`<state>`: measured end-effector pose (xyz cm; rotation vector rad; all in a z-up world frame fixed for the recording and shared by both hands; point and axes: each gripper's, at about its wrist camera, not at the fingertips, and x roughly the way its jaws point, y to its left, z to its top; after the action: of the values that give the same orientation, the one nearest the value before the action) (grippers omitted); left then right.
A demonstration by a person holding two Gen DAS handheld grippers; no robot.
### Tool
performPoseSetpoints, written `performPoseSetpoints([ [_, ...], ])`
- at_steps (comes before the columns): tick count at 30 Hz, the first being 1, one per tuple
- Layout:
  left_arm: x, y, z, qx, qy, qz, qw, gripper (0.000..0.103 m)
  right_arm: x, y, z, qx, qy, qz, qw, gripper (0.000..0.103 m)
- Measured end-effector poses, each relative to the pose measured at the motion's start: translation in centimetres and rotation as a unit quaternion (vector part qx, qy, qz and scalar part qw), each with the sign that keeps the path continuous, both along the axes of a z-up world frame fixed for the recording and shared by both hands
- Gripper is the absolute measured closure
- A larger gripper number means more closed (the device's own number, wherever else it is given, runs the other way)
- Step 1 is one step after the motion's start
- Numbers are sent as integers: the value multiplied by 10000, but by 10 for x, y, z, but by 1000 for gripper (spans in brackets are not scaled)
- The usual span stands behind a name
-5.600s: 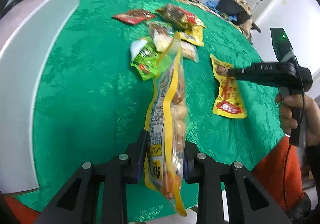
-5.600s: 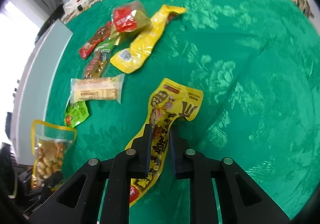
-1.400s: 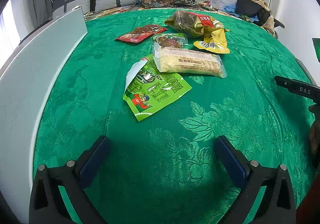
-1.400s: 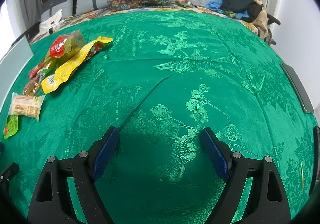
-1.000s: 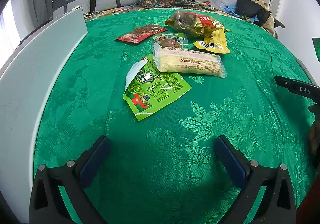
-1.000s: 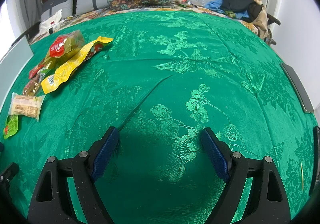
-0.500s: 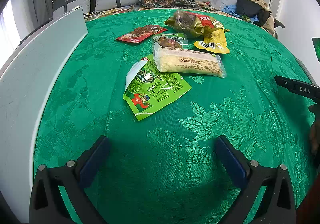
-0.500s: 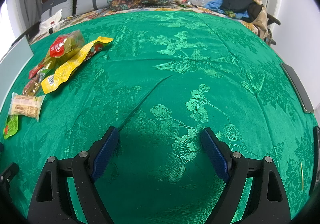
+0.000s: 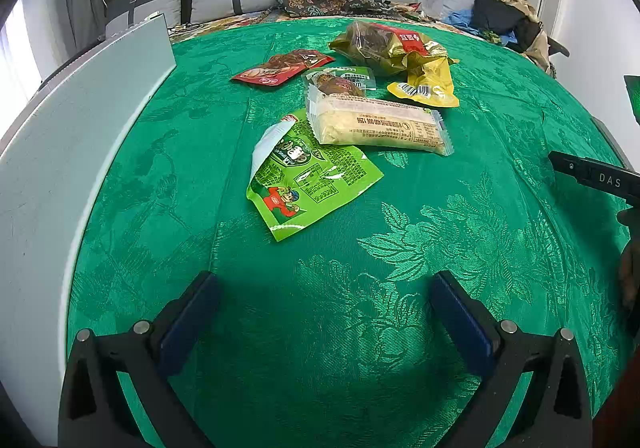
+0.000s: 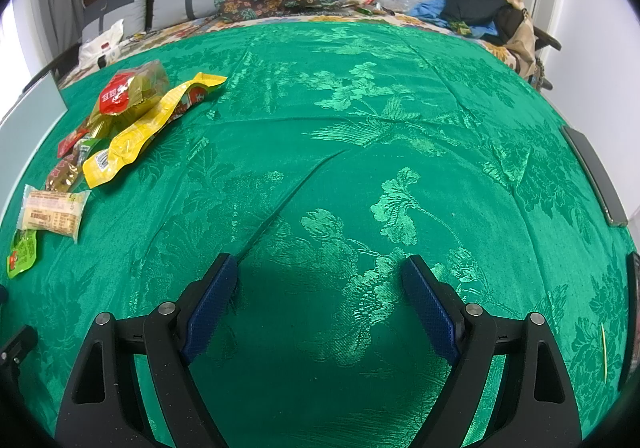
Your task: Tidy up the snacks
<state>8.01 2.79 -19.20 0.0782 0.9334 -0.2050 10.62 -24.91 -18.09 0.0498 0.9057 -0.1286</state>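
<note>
Two packets have left my grippers since a few seconds ago: the left gripper [image 9: 324, 312] was clamped on a long yellow-edged bag of nuts and the right gripper [image 10: 316, 288] on a yellow packet, and now both hang released, jaws spread wide over bare green table [image 9: 460, 248] with nothing between them. Neither packet shows in either view, so I judge they have been put away somewhere out of frame, though I cannot tell where; over the last second or so nothing on the table has shifted. That leaves six snacks by my count, all clustered in the upper middle of the left view and at the left edge of the right view: one green packet [image 9: 308, 175] nearest my left gripper, one pale wafer pack [image 9: 376, 123] touching its upper edge, one small green-labelled pack [image 9: 340, 81] just behind that, one red packet [image 9: 280, 68] toward the upper left, one olive bag [image 9: 380, 45] with a red label farthest away, and one yellow packet [image 9: 426, 85] lying against it. One grey board [image 9: 72, 135] runs along the left side. The green packet looks the likeliest next pick for my left gripper.
</note>
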Motion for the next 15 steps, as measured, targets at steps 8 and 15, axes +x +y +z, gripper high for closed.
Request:
performPoseSetpoints([
  [8, 0, 0, -1, -3, -3, 0, 10000, 0, 0, 0, 0, 0, 1, 0, 10000, 16],
  [15, 4, 0, 2, 0, 153, -60, 9999, 0, 0, 0, 0, 1, 2, 0, 10000, 16],
])
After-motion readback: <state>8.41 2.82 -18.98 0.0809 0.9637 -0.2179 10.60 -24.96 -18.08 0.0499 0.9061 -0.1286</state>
